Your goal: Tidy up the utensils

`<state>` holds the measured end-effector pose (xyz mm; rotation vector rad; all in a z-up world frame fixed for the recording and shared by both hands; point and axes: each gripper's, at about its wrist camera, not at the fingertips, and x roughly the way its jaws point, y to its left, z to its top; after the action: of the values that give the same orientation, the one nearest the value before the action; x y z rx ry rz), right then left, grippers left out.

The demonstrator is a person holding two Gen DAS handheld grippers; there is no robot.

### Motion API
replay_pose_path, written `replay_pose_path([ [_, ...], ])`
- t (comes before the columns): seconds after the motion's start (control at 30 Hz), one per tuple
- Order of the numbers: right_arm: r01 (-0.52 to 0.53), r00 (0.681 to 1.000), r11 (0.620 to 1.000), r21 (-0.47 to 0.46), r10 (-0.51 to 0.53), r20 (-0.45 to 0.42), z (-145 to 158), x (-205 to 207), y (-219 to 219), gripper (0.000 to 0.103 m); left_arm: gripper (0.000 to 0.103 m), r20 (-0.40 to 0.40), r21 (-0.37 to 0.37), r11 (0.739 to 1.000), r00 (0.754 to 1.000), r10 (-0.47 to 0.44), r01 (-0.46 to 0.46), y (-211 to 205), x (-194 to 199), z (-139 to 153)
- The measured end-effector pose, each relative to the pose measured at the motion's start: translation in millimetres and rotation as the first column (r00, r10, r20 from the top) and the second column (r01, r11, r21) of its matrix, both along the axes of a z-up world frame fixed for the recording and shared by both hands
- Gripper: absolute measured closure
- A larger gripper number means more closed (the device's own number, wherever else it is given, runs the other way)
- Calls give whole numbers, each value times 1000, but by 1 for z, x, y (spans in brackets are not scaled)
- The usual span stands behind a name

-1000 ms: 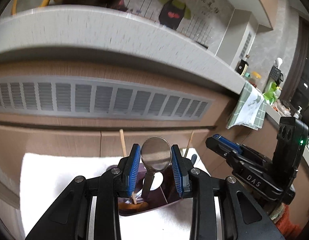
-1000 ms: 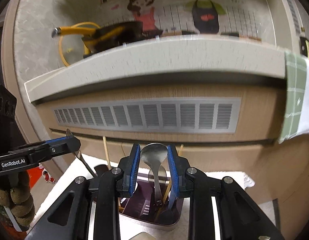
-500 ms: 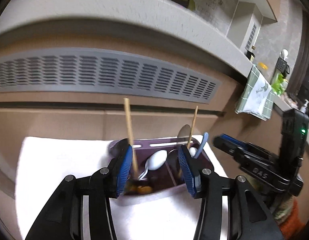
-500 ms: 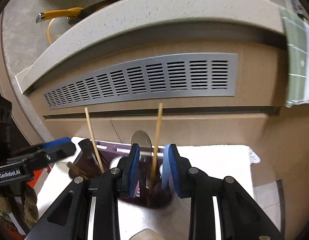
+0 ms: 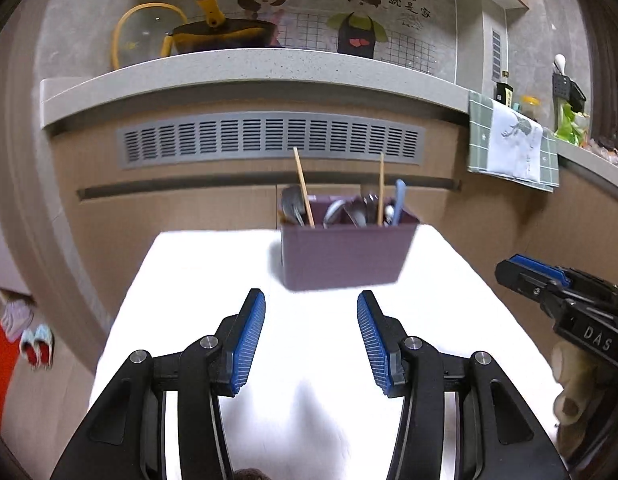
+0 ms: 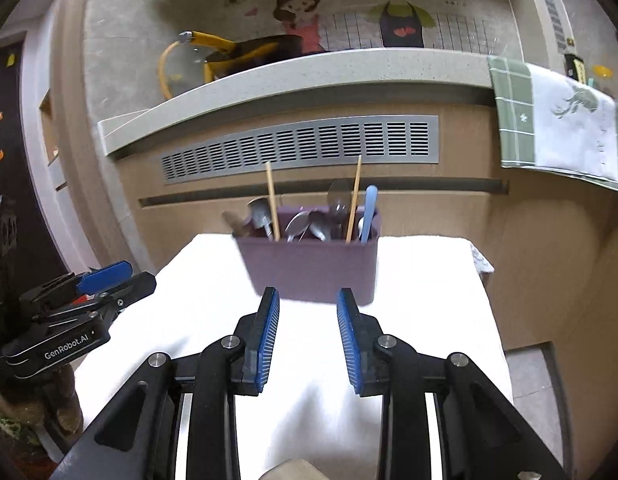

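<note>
Utensils stand bunched in a purple caddy at the far end of a white towel-covered table, just below a wooden cabinet front with a grey vent. Two wooden chopsticks rise highest, with spoons and a pale blue handle between and beside them. The left gripper hangs near the towel with its jaws wide and nothing between them; the right gripper is also empty, jaws parted somewhat less. Nothing loose shows on the towel, so the sorting looks largely finished (judging only by this view). Any further tidying should come from above, gripping one handle at a time. Room is open on the near towel; the caddy sits close to the far edge, and the right edge drops off.
</note>
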<state>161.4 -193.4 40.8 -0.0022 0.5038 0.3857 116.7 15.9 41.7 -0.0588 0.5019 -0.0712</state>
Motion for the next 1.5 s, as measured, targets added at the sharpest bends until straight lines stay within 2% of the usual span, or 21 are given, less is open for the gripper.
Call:
replay_pose_path([
  [0.17,-9,1000,999,-45,10,19,-9,-52,9,75,54,-8,41,998,999,41,-41,-13,-46,-10],
  [0.27,-1,1000,999,-51,2,24,-15,-71,10,75,54,-18,39,999,999,37,-36,-16,-64,-12],
  [0.4,1,1000,999,-37,-1,1,-25,-85,7,75,54,-18,36,998,999,48,-47,-16,-76,-12],
  [0.53,15,999,997,-78,-12,35,-27,-97,9,75,54,-11,24,998,998,55,-55,-14,-80,-11],
  [1.5,29,998,996,-85,-24,56,-23,-100,9,75,54,-23,9,999,999,44,-44,-17,-81,-11],
])
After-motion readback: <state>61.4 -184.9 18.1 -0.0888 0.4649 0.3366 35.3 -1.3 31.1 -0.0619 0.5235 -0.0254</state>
